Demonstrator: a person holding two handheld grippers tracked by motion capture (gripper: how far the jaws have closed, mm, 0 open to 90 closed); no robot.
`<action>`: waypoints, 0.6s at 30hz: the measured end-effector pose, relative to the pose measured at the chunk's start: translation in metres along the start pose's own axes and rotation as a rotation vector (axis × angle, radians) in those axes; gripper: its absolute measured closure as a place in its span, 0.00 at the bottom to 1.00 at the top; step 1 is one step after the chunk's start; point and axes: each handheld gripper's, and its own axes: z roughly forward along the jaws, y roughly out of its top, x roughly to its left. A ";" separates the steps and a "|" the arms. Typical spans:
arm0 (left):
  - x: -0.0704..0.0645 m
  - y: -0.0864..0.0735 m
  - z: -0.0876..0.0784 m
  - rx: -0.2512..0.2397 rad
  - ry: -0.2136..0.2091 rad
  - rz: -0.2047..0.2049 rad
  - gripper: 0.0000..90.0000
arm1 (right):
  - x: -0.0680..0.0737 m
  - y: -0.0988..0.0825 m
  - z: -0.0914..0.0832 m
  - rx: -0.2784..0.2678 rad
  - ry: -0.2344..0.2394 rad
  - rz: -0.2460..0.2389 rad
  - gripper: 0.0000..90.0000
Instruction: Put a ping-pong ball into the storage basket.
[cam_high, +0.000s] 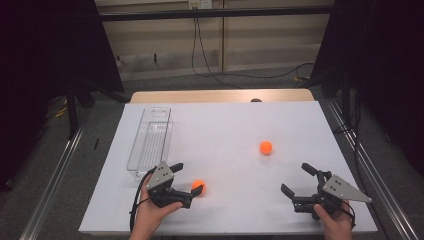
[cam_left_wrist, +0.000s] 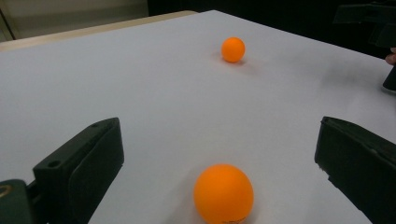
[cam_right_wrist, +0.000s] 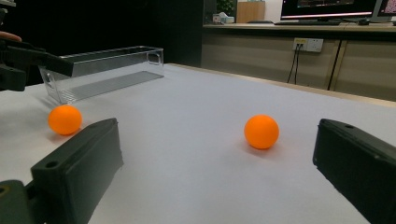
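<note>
The left gripper (cam_high: 188, 178) stood wide open around the near orange ball (cam_high: 198, 186) — the ball lay on the white table (cam_high: 225, 130) between its jaws, untouched. The right gripper (cam_high: 298, 180) was also spread wide and held nothing, the far orange ball (cam_high: 266, 147) well ahead of it — a clear plastic tray (cam_high: 150, 141) sat at the table's left.

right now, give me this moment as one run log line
left tool: open, near ball between jaws | right tool: open, holding nothing | far ball: loose on table | clear bin: no balls inside
</note>
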 end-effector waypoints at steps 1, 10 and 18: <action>0.000 0.000 0.001 0.006 -0.001 -0.008 0.02 | 0.000 0.000 0.000 0.000 -0.001 0.002 0.01; 0.000 0.000 0.005 0.030 -0.009 -0.037 0.02 | 0.000 0.001 -0.001 -0.003 -0.002 0.004 0.01; 0.001 -0.002 0.007 0.056 0.001 -0.042 0.02 | 0.000 0.001 0.000 -0.001 0.002 0.002 0.01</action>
